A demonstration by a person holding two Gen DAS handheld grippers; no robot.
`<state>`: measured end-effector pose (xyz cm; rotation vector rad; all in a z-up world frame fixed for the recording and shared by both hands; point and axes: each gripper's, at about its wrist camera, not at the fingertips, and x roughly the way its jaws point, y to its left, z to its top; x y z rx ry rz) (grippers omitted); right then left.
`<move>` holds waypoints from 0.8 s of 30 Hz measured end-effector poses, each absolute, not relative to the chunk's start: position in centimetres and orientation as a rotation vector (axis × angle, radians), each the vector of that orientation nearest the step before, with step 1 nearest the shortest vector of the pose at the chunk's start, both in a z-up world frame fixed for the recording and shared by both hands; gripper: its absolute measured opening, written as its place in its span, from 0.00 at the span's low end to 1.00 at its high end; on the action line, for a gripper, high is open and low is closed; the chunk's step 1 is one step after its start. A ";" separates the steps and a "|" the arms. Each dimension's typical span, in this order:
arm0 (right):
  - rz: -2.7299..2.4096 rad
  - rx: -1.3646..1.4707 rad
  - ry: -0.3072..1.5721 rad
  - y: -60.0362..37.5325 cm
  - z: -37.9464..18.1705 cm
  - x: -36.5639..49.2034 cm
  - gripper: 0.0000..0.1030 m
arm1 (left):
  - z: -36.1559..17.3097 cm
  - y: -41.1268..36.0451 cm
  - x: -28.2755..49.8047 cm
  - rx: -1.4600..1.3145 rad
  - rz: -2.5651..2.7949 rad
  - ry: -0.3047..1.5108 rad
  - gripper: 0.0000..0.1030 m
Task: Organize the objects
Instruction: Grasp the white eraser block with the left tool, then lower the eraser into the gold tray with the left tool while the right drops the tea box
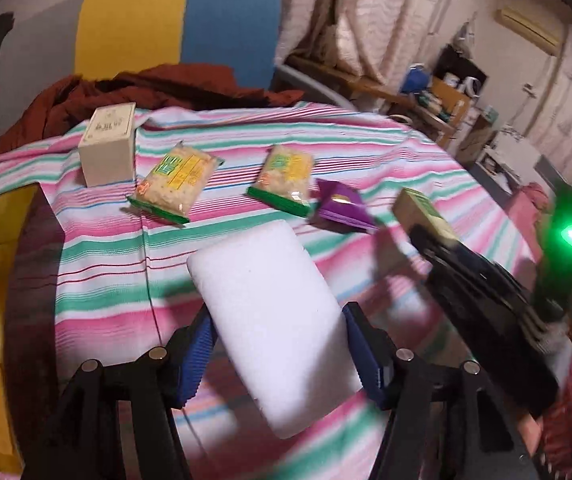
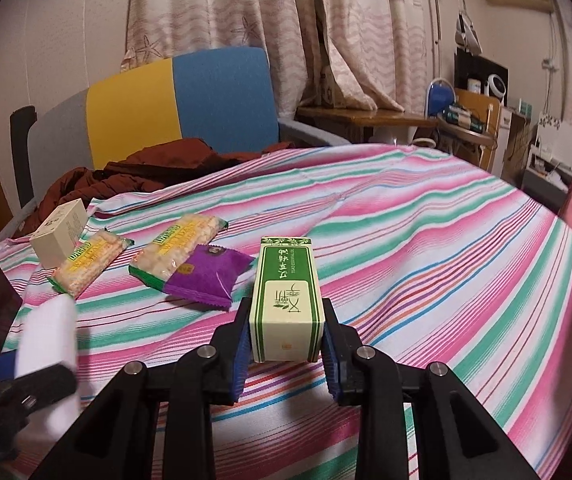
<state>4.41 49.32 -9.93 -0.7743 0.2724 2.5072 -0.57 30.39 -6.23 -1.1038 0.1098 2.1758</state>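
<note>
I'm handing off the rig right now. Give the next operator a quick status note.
Left hand-held gripper: shut on the white sponge block, held above the striped cloth.
Right hand-held gripper: shut on the green-and-cream carton.
On the cloth: cream box, two rice-cracker packs, purple packet.
Left: place both held items, then sort the rest.

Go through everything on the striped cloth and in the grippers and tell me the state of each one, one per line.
Left gripper: shut on the white block.
White block: held, lifted off the cloth.
Right gripper: shut on the green box.
Green box: held lengthwise between the jaws.
Cream box: standing upright on the cloth.
Two cracker packets: sealed, lying flat.
Purple packet: sealed, lying beside a cracker packet.
</note>
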 end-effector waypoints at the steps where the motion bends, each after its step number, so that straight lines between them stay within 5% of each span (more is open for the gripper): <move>1: 2.510 -0.770 0.260 49.1 -9.8 4.4 0.30 | -5.9 29.9 0.1 -1.083 2.169 0.111 0.62; 9: 2.562 -0.792 0.167 46.5 -9.1 4.7 0.30 | -4.5 25.7 2.5 -1.068 2.142 0.047 0.62; 24: 2.757 -0.852 0.416 38.3 -6.3 6.2 0.30 | -1.5 15.2 4.2 -0.994 2.244 -0.071 0.62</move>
